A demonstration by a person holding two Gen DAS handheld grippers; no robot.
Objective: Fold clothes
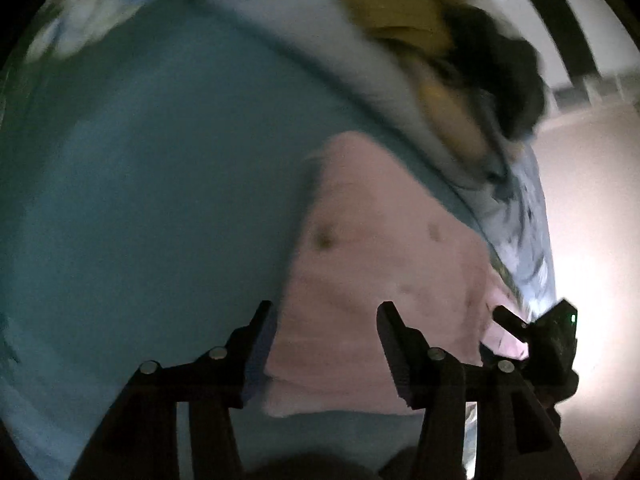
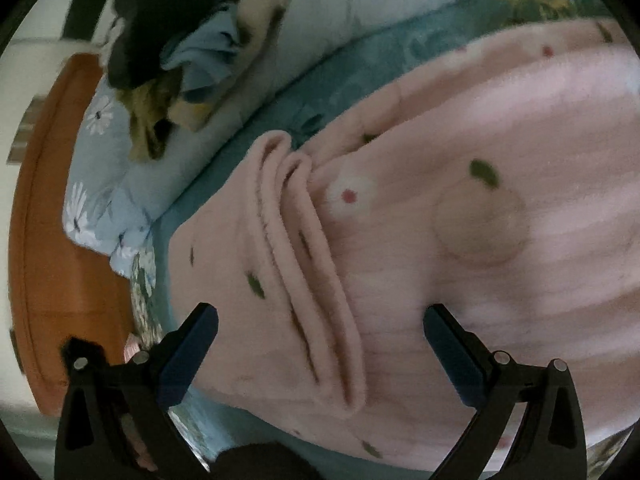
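Both tongs sit wide open, holding nothing. Left gripper [image 1: 324,312] hovers over the near edge of the pink fleece garment [image 1: 380,264], its left finger past the cloth's left edge, its right finger above the fabric. Right gripper [image 2: 320,320] straddles a bunched ridge of folds [image 2: 308,280] in that same pink garment [image 2: 480,220], ridge running straight ahead between the open fingers.

Step in hand, by my read: regrasp for the next fold.
- Right: drop onto the ridge and close across all layers, not just the top one; fleece is thick and slips out of a shallow bite.
- Left: take the near-left corner, get the lower finger under the edge before closing.
- Lift both together, keep the span taut, lay the fold flat on the teal bedsheet [image 1: 140,200].
- Left view is motion-blurred, so slow down before committing.

Count:
- 1 pink garment, on the sheet directly under and ahead of both tongs.
- 1 heap of unfolded clothes [image 2: 168,40], far ahead-left of right tong; individual items can't be counted.
- 1 floral pillow [image 2: 104,184], left of right tong.
- 1 orange headboard [image 2: 52,240], far left.
- 2 tongs.
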